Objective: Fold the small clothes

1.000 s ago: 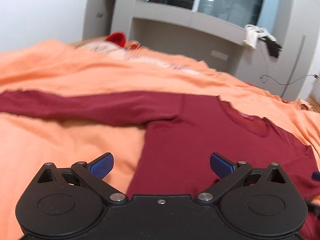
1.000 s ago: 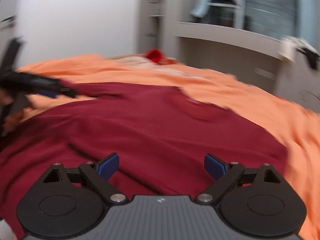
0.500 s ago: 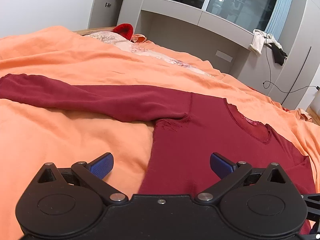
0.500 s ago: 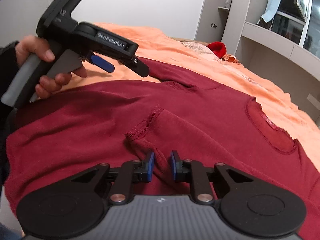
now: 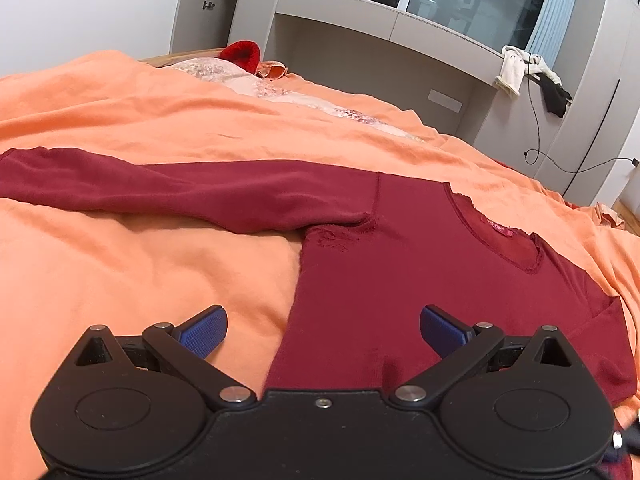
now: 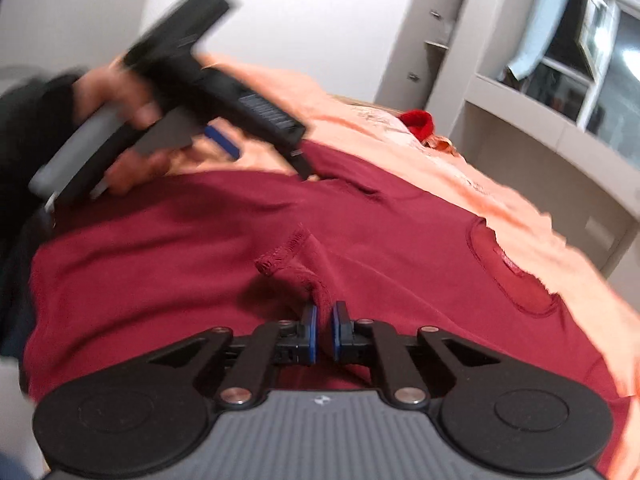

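A dark red long-sleeved top (image 5: 420, 272) lies on an orange bedspread (image 5: 120, 264). Its left sleeve (image 5: 192, 192) stretches out to the left. My left gripper (image 5: 322, 330) is open and empty, hovering over the top's left side edge. In the right wrist view the top (image 6: 200, 248) fills the middle. My right gripper (image 6: 323, 332) is shut on the cuff end of the other sleeve (image 6: 300, 264), which is folded over the body. The left gripper (image 6: 224, 140) shows there blurred, held in a hand above the top's far left.
A red item (image 5: 242, 54) and a pale floral cloth (image 5: 280, 92) lie at the far end of the bed. Grey shelving and cabinets (image 5: 400, 40) stand behind, with clothes (image 5: 532, 76) and a cable hanging at the right.
My right gripper shut on the sleeve cuff and now holds it slightly raised over the top's body. The left gripper stayed open and drifted a little over the side edge.
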Tool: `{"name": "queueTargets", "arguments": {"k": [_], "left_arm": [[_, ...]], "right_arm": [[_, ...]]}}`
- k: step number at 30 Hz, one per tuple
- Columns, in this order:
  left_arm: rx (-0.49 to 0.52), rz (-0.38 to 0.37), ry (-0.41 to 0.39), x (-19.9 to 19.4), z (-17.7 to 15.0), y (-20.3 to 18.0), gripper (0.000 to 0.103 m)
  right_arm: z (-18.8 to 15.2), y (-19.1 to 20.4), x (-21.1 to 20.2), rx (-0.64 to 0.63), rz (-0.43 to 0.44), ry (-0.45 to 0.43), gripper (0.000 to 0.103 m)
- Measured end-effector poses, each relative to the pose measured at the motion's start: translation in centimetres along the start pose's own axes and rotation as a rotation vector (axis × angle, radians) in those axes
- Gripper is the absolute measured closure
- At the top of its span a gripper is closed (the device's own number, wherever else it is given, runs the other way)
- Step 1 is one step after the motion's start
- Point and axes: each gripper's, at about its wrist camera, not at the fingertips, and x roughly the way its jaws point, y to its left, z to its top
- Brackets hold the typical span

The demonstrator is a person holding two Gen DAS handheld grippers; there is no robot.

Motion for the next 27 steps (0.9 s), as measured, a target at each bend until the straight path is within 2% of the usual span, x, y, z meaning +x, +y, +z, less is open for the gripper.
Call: {"name": "queueTargets", "arguments": {"k": [3, 7, 10, 11, 12, 14, 17, 20, 24, 27], "left_arm": [[0.034, -0.005, 0.010, 0.1, -0.3, -0.7, 0.001], [0.098, -0.041, 0.011, -0.2, -1.1, -2.1, 0.001], [0.148, -0.110, 0.027, -0.3, -1.7, -3.1, 0.000], [0.161, -0.129, 0.036, -0.3, -2.0, -3.4, 0.000], [0.178, -0.137, 0.041, -0.2, -2.2, -3.7, 0.000], [0.224, -0.128, 0.045, -0.1, -2.5, -4.4, 0.000], [0.286, -0.095, 0.052, 0.2, -3.0, -5.1, 0.000], [0.327, -0.049, 0.063, 0.7, -3.5, -5.7, 0.000], [0.420, 0.004, 0.057, 1.0, -4.7, -6.7, 0.000], [0.472, 0.030, 0.043, 1.0, -5.4, -7.3, 0.000]], "right_arm": [[-1.2, 1.1, 0.4, 0.024, -0.006, 0.039, 0.094], [-2.1, 0.2, 0.3, 0.174, 0.018, -0.005, 0.092], [-2.7, -0.5, -0.6, 0.247, 0.047, -0.036, 0.084], [-2.9, -0.7, -1.1, 0.256, 0.050, -0.045, 0.073], [-3.3, -1.1, -2.0, 0.264, 0.041, -0.058, 0.046], [-3.7, -1.3, -3.5, 0.287, -0.016, -0.103, 0.015], [-4.8, -3.0, -5.3, 0.368, -0.106, -0.164, 0.011], [-5.5, -6.0, -5.3, 0.501, -0.209, -0.190, 0.007], [-5.8, -9.6, -2.7, 0.728, -0.334, -0.124, 0.002], [-5.7, -10.5, -0.7, 0.769, -0.410, -0.065, 0.000]]}}
